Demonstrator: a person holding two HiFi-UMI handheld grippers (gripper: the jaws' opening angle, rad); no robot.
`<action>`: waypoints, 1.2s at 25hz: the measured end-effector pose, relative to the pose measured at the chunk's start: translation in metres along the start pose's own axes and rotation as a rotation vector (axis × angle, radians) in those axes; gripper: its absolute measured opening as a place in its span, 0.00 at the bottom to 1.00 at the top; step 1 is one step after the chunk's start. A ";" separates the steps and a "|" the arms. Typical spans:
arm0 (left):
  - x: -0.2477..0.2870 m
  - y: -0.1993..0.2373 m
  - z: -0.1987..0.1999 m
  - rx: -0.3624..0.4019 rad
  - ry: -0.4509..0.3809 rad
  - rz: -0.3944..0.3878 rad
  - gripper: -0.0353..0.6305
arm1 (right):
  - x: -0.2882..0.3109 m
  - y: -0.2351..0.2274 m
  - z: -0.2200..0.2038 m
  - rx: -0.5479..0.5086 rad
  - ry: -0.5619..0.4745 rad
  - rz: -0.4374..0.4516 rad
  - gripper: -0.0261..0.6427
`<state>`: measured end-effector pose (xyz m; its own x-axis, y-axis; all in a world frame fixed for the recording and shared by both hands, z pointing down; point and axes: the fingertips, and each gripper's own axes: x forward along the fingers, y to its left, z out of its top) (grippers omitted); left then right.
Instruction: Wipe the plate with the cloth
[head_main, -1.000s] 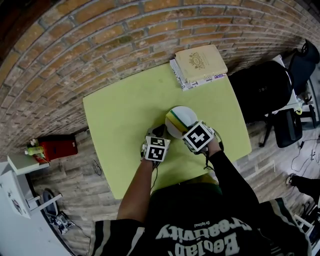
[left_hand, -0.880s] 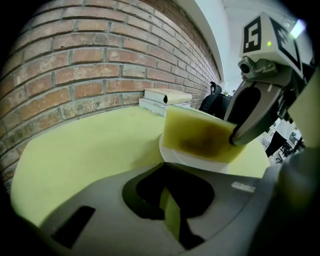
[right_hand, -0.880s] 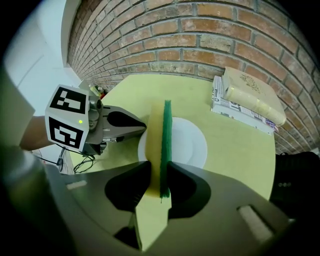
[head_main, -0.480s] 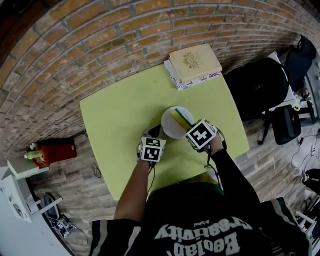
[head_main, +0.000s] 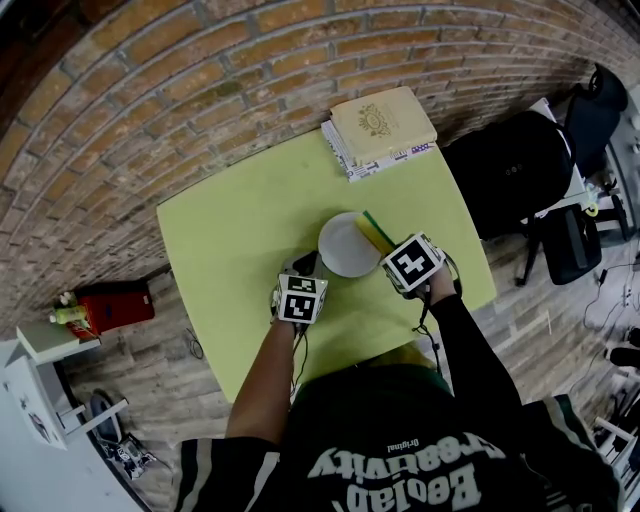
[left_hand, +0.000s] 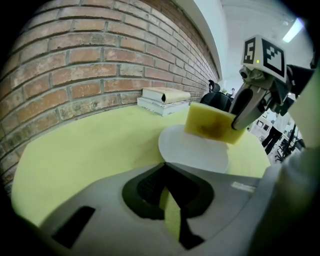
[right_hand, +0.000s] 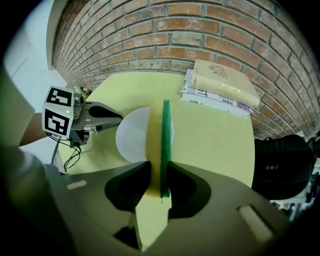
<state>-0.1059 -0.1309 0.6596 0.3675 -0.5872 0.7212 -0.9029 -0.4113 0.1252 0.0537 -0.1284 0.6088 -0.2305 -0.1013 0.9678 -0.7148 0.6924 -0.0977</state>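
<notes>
My left hand-held gripper rests on the yellow-green counter, jaws together and empty, its tip at the near-left rim of the white plate. My right hand-held gripper is clamped on the cloth, a yellow pad with a green face, held on edge at the plate's right rim. The plate lies flat near the counter's middle. Beyond it, stacked books sit at the far corner beside the brick wall.
</notes>
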 end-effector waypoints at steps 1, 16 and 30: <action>0.000 0.000 0.001 0.004 -0.004 0.000 0.06 | 0.000 -0.002 -0.001 0.005 0.001 -0.006 0.21; -0.002 -0.004 0.003 0.038 -0.021 -0.030 0.06 | -0.014 -0.005 0.001 0.087 -0.068 0.010 0.21; -0.010 -0.011 -0.006 0.054 -0.020 -0.067 0.06 | 0.001 0.076 0.016 0.021 -0.080 0.194 0.21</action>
<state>-0.1011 -0.1162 0.6554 0.4313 -0.5706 0.6988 -0.8631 -0.4864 0.1356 -0.0118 -0.0872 0.5987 -0.4160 -0.0243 0.9090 -0.6654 0.6894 -0.2861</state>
